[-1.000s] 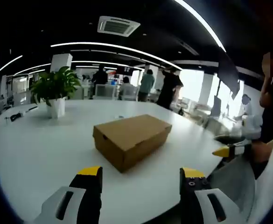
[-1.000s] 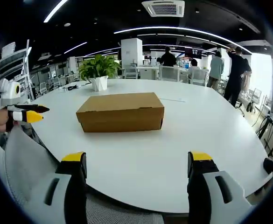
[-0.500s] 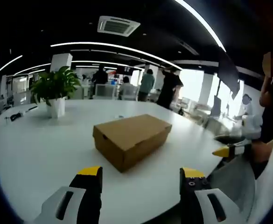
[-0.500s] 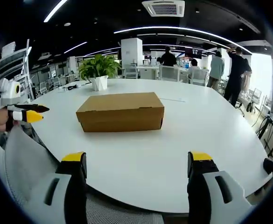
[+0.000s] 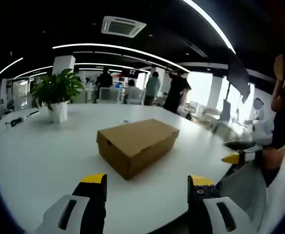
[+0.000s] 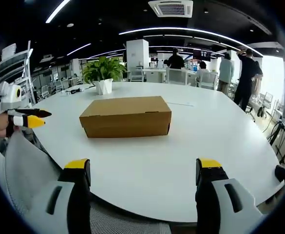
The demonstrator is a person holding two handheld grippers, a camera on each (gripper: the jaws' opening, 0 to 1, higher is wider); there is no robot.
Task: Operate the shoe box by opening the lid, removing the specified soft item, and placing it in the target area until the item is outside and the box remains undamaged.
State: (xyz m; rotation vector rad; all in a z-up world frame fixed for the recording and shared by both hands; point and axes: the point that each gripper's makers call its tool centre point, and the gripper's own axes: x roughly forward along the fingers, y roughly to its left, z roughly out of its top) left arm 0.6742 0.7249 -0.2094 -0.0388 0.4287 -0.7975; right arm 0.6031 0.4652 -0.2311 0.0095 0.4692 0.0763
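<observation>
1. Shoe box (image 5: 137,146) sits shut on the big white table (image 5: 40,156), lid down flat, plain brown cardboard, no gripper touching it.
2. From the right gripper view the shoe box (image 6: 125,116) shows its long side, near the middle of the table (image 6: 181,165), well ahead of the yellow-tipped jaws.
3. Left gripper (image 5: 147,185) hangs at the table's near edge, jaws spread wide with nothing between them, the box well out in front.
4. Right gripper (image 6: 143,170) likewise: jaws wide apart, empty, poised over the near rim of the table.
5. Look to the left side of the right gripper view and you catch the left gripper (image 6: 28,118) coming in, its yellow-and-black tips pointing toward the box but well apart from it; how its jaws stand is hard to read from that angle.
6. On the right side of the left gripper view, the right gripper (image 5: 239,156) pokes in the same way, yellow tip forward, short of the table's edge.
7. Beyond the box, a potted plant (image 6: 102,74) in a white pot stands upright on the far part of the table.
8. People (image 6: 232,70) stand in the office background, past the table's far side.
</observation>
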